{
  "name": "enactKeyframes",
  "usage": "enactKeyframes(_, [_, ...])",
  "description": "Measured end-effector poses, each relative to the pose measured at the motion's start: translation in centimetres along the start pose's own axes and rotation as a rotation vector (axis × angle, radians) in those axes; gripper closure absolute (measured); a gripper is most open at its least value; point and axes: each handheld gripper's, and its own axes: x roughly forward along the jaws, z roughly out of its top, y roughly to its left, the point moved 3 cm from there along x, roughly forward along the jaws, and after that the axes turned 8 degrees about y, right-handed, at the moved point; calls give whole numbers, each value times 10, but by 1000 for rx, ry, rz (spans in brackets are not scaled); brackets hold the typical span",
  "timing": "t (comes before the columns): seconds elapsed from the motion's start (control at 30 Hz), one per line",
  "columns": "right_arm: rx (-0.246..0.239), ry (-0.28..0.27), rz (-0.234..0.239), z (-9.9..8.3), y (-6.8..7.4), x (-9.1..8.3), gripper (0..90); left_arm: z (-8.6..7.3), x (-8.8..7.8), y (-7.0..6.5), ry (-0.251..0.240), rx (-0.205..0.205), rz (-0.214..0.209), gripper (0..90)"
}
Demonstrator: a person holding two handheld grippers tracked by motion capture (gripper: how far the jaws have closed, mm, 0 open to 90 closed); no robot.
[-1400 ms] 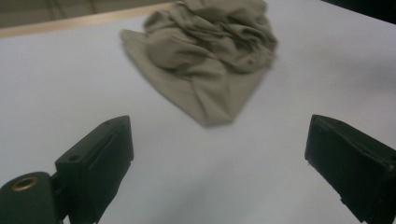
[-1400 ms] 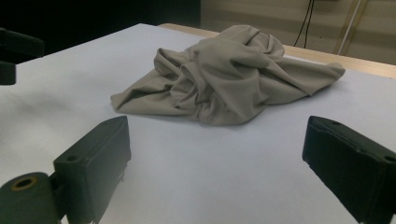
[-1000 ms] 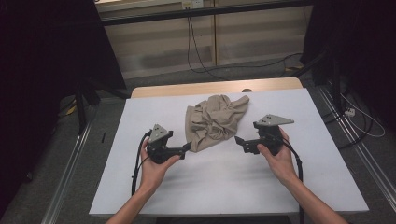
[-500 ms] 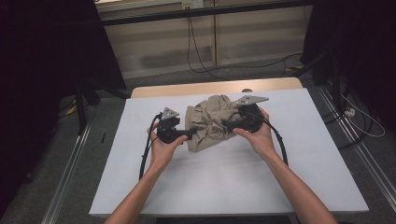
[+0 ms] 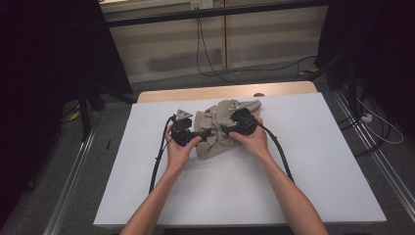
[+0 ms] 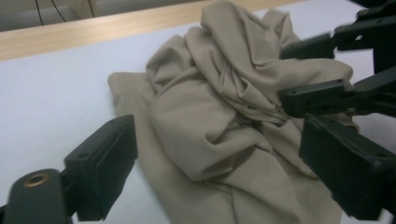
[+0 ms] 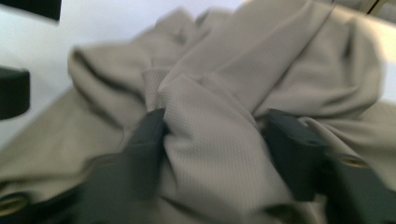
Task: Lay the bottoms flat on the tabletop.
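Observation:
A crumpled beige cloth (image 5: pixel 215 120) lies heaped at the far middle of the white table (image 5: pixel 318 161). My left gripper (image 5: pixel 205 133) is at the cloth's left side. Its jaws have just been opening and stand wide in the left gripper view, with the cloth (image 6: pixel 219 107) lying between them untouched by the left gripper (image 6: pixel 224 172). My right gripper (image 5: pixel 226 129) reaches in from the right. Its jaws have just been closing, and a thick fold of cloth (image 7: pixel 210 121) is pinched between the jaws of the right gripper (image 7: pixel 219 140).
A wooden strip (image 5: pixel 225 92) runs along the table's far edge. Black cables trail from both grippers across the table toward the person's forearms. Dark stands flank the table, and metal rails (image 5: pixel 73 196) run on the floor at each side.
Both hands moved inward and away from the person onto the cloth. The right gripper's jaws went from wide open to closed around a fold.

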Motion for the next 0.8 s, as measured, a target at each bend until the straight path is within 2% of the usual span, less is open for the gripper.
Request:
enactKeyframes(0.03, [12,-9,8,-6,0,-1,621,-1,2,-2,6,12,-2,87])
enactKeyframes(0.07, [12,-9,8,-6,0,-1,621,-2,4,-3,22,29,-5,71])
enactKeyframes(0.1, [16,-25,10,-11,-1,-7,739,-4,6,-4,27,31,-9,59])
enactKeyframes(0.2, [8,-32,8,-14,-3,-14,778,-6,13,-9,54,42,-4,66])
enactKeyframes(0.27, [8,-46,2,-18,-6,-23,790,-8,16,-13,69,56,-18,79])
enactKeyframes(0.37, [17,-57,-4,-25,-13,-38,799,-12,21,-20,102,91,-52,149])
enactKeyframes(0.4, [20,-60,0,-31,-16,-46,805,-14,23,-22,113,105,-41,140])
enactKeyframes(0.5, [12,-57,-5,-37,-18,-54,811,-17,28,-28,136,137,-60,129])
enactKeyframes(0.6, [7,-45,-14,-45,-23,-64,812,-21,34,-32,157,168,-79,78])
enactKeyframes(0.67, [17,-54,-20,-49,-28,-65,800,-22,38,-34,180,177,-67,54])
enactKeyframes(0.7, [39,-58,-3,-51,-31,-62,674,-22,39,-35,183,189,-51,47])
enactKeyframes(0.73, [39,-58,-3,-51,-31,-62,674,-22,40,-37,192,203,-41,47])
enactKeyframes(0.8, [37,-46,0,-51,-31,-54,492,-21,40,-37,198,191,-31,60])
